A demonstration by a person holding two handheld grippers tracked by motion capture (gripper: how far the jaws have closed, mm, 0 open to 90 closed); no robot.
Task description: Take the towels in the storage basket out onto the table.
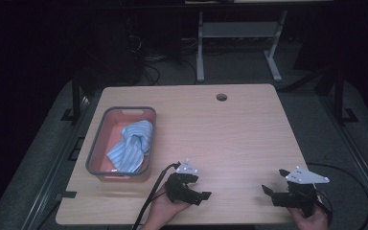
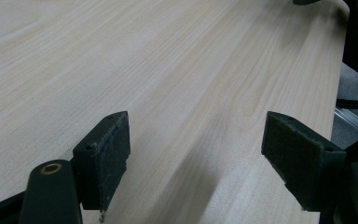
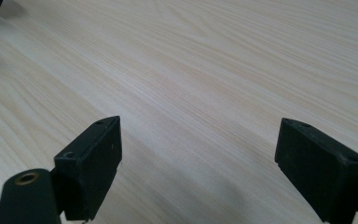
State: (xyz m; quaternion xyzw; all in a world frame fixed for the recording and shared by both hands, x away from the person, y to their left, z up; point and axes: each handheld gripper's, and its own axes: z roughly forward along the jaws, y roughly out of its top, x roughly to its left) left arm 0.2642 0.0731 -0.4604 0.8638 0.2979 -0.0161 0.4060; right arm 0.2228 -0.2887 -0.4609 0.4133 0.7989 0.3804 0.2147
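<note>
Both grippers low at desk (image 1: 230, 129) near edge: left gripper (image 1: 202, 191) jaws spread, empty; right gripper (image 1: 270, 186) likewise. Striped blue cloth (image 1: 132, 143) bunched in grey bin (image 1: 93, 151), left side. Risk: grabbing bunched cloth may drag light bin along.

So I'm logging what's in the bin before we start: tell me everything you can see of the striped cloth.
The striped cloth is light blue with fine white stripes and looks like soft woven fabric. It lies crumpled and loosely twisted inside the grey-rimmed bin, running from the far right corner toward the near middle. It rests on the bin's pinkish floor and seems to touch the right wall. Neither gripper touches it.
</note>
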